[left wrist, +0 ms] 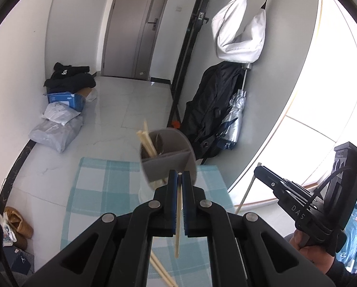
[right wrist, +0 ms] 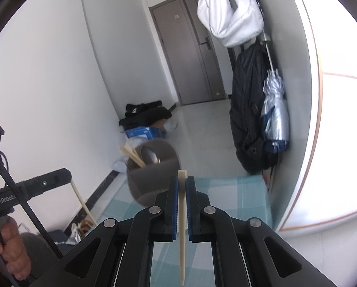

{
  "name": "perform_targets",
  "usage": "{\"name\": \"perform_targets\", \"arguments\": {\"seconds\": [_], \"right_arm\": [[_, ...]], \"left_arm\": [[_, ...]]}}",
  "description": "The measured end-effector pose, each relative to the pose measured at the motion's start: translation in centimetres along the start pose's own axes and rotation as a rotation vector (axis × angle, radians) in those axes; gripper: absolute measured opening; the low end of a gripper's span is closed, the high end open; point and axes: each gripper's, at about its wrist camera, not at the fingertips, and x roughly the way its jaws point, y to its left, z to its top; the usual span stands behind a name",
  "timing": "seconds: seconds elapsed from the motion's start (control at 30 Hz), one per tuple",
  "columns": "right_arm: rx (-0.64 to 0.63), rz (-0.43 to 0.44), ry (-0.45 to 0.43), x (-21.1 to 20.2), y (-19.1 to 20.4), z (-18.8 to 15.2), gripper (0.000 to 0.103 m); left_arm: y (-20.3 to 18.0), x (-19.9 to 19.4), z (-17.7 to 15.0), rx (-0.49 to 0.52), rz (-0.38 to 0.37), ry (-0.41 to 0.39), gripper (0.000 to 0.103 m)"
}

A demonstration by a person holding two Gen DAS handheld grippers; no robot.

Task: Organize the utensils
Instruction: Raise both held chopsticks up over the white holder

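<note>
Each gripper, left (left wrist: 179, 179) and right (right wrist: 182, 184), pinches a chopstick (left wrist: 177, 215) near the holder (left wrist: 168, 154), ready for dropping in beside the others

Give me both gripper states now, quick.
Left gripper: closed on a chopstick.
Right gripper: closed on another chopstick.

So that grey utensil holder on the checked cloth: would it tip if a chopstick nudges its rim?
The utensil holder looks tall for its base and stands on soft cloth, so a sideways nudge could probably rock it. The chopsticks and what looks like a spoon inside lean to one side, likely adding little steadying weight. Its smooth plastic wall would probably slide before breaking.
</note>
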Motion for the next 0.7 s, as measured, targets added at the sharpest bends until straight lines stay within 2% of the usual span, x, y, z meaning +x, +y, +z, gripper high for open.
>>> {"name": "perform_targets", "arguments": {"seconds": [0.17,0.43,0.7], "right_arm": [[-0.017,0.015,-0.042,-0.4,0.1,2.9,0.005],[-0.061,0.046,-0.101,-0.1,1.0,8.2,0.005],[-0.13,0.085,-0.145,2.6,3.0,13.2,0.005]], "left_arm": [[-0.6,0.2,2.3,-0.015,-0.035,-0.015,0.0],[0.8,-0.1,7.9,-0.089,-0.079,-0.1,0.0],[2.6,1.4,11.4,-0.163,-0.09,-0.141,0.0]]}}
